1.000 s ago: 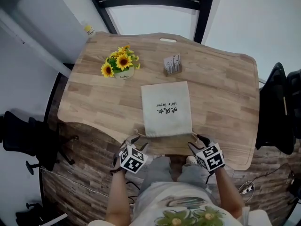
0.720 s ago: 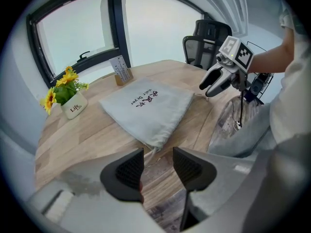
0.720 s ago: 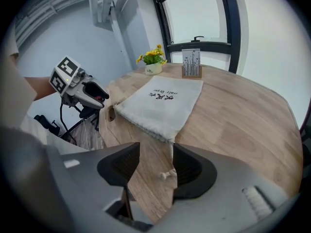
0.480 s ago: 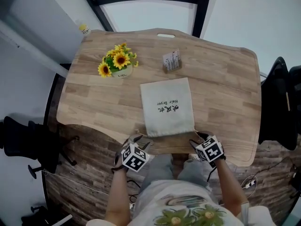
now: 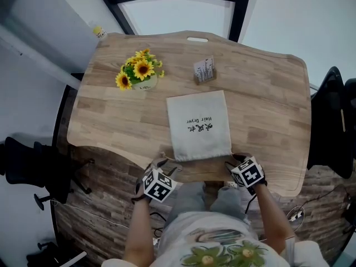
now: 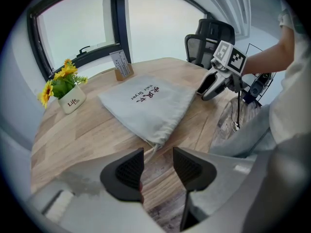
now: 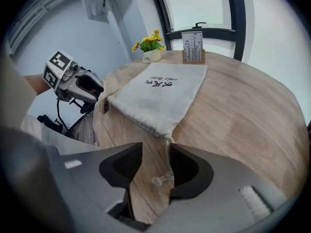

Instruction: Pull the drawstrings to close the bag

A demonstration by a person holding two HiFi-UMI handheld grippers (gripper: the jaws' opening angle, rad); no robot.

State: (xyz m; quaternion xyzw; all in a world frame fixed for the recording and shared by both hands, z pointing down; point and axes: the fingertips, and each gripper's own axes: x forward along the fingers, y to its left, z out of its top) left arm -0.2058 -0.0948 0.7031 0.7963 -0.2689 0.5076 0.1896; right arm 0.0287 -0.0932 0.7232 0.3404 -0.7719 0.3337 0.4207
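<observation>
The left gripper [image 6: 158, 155] hangs with its jaws apart and nothing pinched. Its own view shows the left drawstring [image 6: 152, 148] trailing out of the near corner of the bag [image 6: 146, 101] toward the gap between the pads, which the head view hides beneath the gripper itself. The right gripper [image 7: 154, 160] is also released, though its jaws have just been closing. Only its view shows the right drawstring [image 7: 164, 177], whose knotted end lies on the wood between the pads, unpressed. The head view gives the layout instead: the bag lies flat on the table [image 5: 267, 104] with its gathered mouth toward the person and a gripper at each near corner. A sunflower pot [image 5: 139, 75] and a card stand [image 5: 204, 71] stand beyond it.
</observation>
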